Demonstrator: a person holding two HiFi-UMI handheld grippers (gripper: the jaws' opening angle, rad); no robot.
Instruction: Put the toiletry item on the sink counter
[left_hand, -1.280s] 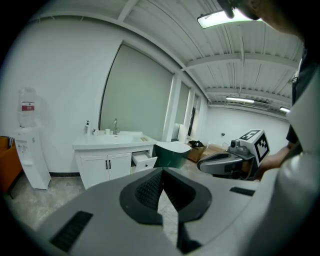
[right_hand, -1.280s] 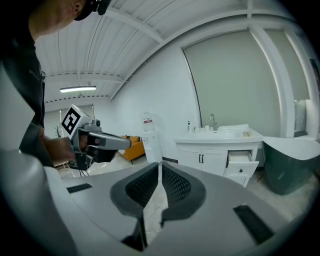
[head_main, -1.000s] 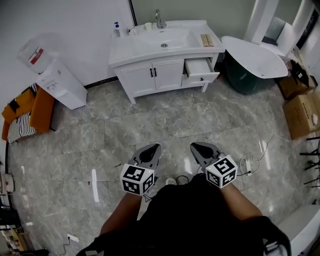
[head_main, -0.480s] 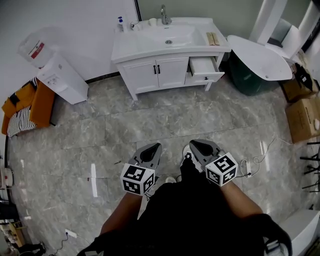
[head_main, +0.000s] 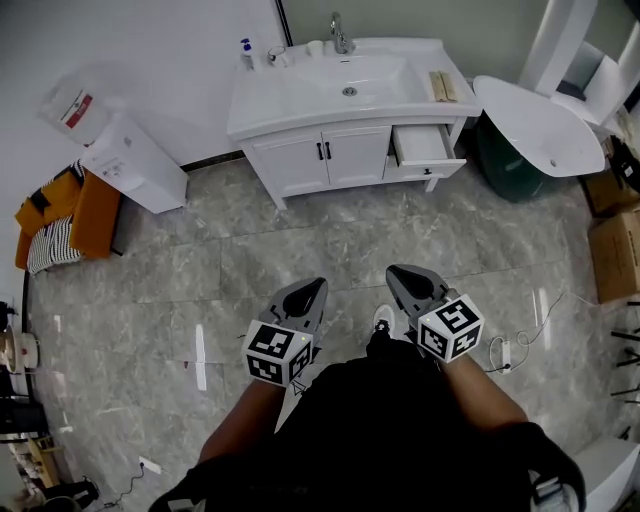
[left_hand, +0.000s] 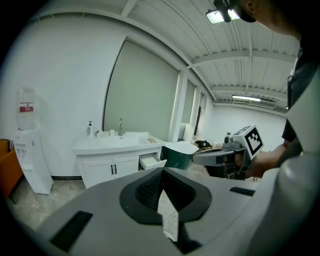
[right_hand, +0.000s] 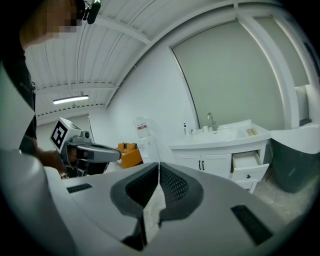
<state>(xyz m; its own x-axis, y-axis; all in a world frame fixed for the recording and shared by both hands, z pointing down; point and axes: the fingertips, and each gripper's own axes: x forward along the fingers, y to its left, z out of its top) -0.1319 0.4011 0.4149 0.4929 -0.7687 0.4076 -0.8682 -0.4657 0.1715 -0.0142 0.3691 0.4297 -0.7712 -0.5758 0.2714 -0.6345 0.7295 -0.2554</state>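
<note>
The person stands on the marble floor with both forearms held forward and low, one tool in each hand, side by side and slightly apart. Both point toward 12 o'clock, tilted a little downward. The left tool is clenched, its pads meeting at the tips with nothing between them, as the left gripper view shows. The right tool is clenched too and carries nothing. Each marker cube sits at the 6 o'clock end of its tool, just ahead of the wrist.

Well apart from the tools, at 12 o'clock, stands the white vanity. Its tabletop holds the basin, with the tap at the basin's 12 o'clock edge. A pump bottle stands upright at the tabletop's 10 o'clock corner, and a small white cup stands between it and the tap. A flat tan item lies at the 3 o'clock end. Which of these is the toiletry item I cannot tell.

A drawer at the 3 o'clock side of the cabinet doors is pulled out. Its contents cannot be made out.
</note>
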